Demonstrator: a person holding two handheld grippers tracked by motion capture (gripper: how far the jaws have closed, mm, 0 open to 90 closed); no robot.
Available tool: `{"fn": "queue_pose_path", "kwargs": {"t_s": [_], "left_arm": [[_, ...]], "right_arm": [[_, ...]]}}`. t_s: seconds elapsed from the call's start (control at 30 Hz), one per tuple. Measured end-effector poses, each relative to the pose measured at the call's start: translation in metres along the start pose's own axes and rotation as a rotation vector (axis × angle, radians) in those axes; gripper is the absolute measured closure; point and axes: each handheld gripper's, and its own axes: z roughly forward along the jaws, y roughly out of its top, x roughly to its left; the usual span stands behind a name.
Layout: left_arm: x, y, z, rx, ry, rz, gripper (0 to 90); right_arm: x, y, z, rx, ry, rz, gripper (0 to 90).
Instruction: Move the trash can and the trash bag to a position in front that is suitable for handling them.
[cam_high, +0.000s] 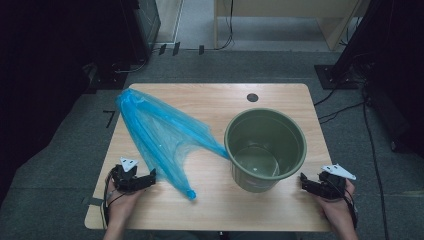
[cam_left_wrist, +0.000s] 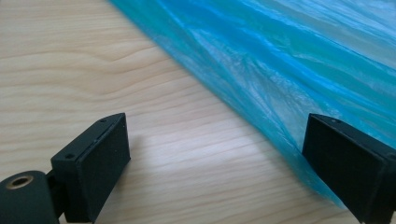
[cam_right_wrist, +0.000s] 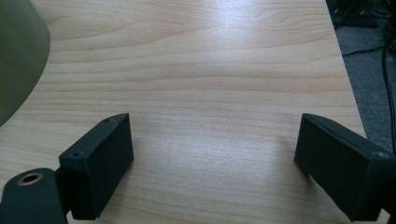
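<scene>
While both grippers rest low near the front edge of the worktop (cam_high: 215, 95), the work in hand looks like picking up the blue plastic bag (cam_high: 160, 137) to line the green bin (cam_high: 265, 149).

The bag, the largest thing, lies flat on the left half of the worktop. Its long axis runs diagonally from a bunched end at the far left corner to a narrow tip near the front centre; a side flap reaches right and touches the bin's wall. The bin stands upright right of centre, mouth up.

The left gripper (cam_high: 150, 176) sits just beside the bag's near edge, jaws wide apart and empty; in the left gripper view the film (cam_left_wrist: 280, 70) already meets one jaw. To do this step well, I would slide that jaw under the edge and pinch a single layer rather than the whole fold.

The right gripper (cam_high: 306, 182) waits beside the bin, jaws likewise spread and holding nothing.
</scene>
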Motion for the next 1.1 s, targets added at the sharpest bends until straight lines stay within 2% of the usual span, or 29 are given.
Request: {"fn": "queue_pose_path", "kwargs": {"t_s": [0.17, 0.2, 0.27, 0.37, 0.5, 0.53, 0.6, 0.67, 0.7, 0.73, 0.77, 0.8, 0.83, 0.87, 0.97, 1.0, 1.07, 1.1], "left_arm": [[0.015, -0.003, -0.006, 0.004, 0.015, -0.044, 7.1], [0.018, -0.001, -0.008, -0.006, 0.002, -0.083, 7.1], [0.018, 0.004, -0.011, -0.041, -0.014, -0.133, 7.2], [0.011, 0.015, -0.013, -0.089, -0.026, -0.163, 7.2], [-0.011, 0.029, -0.003, -0.094, -0.024, -0.143, 7.2], [-0.017, 0.032, -0.001, -0.088, -0.015, -0.132, 15.9], [-0.026, 0.036, 0.004, -0.092, 0.01, -0.105, 17.5], [-0.034, 0.041, 0.012, -0.06, 0.005, -0.083, 17.7], [-0.038, 0.043, 0.017, -0.046, 0.011, -0.07, 21.9], [-0.041, 0.043, 0.021, -0.033, 0.017, -0.063, 21.9], [-0.045, 0.042, 0.026, -0.003, 0.032, -0.044, 24.6], [-0.045, 0.042, 0.026, -0.003, 0.032, -0.044, 27.5], [-0.049, 0.04, 0.029, 0.002, 0.058, -0.038, 27.5], [-0.05, 0.038, 0.029, -0.001, 0.068, -0.03, 36.6], [-0.05, 0.035, 0.027, -0.016, 0.033, -0.009, 47.0], [-0.05, 0.035, 0.026, -0.018, 0.028, 0.0, 54.9], [-0.048, 0.032, 0.024, -0.026, -0.001, 0.013, 58.4], [-0.048, 0.03, 0.023, -0.034, -0.017, 0.014, 65.4]], "right_arm": [[0.0, 0.0, 0.0, 0.0, 0.002, -0.001, 11.1], [0.0, 0.0, 0.0, 0.0, 0.002, -0.001, 11.1], [0.0, 0.0, 0.0, 0.0, 0.002, -0.001, 11.1], [0.0, 0.0, 0.0, 0.001, 0.002, -0.001, 11.1], [0.0, 0.0, 0.0, 0.001, 0.002, -0.001, 11.1], [0.0, 0.0, 0.0, 0.001, 0.002, -0.001, 11.1], [0.0, 0.0, 0.0, 0.001, 0.002, -0.001, 11.1], [0.0, 0.0, 0.0, 0.001, 0.002, -0.001, 11.1], [0.0, 0.0, 0.0, 0.001, 0.002, -0.001, 11.1], [0.0, 0.0, 0.0, 0.001, 0.002, -0.001, 11.1], [0.0, 0.0, 0.0, 0.0, 0.002, -0.001, 11.1], [0.0, 0.0, 0.0, 0.0, 0.002, -0.001, 11.1], [0.0, 0.0, 0.0, 0.001, 0.002, -0.001, 11.1], [0.0, 0.0, 0.0, 0.0, 0.002, -0.001, 11.1], [0.0, 0.0, 0.0, 0.0, 0.004, -0.002, 11.4], [0.0, 0.0, 0.0, 0.0, 0.005, -0.004, 11.5], [0.0, 0.0, 0.0, 0.0, 0.005, -0.005, 11.5], [0.001, 0.0, 0.0, -0.003, 0.008, -0.007, 13.5]]}}
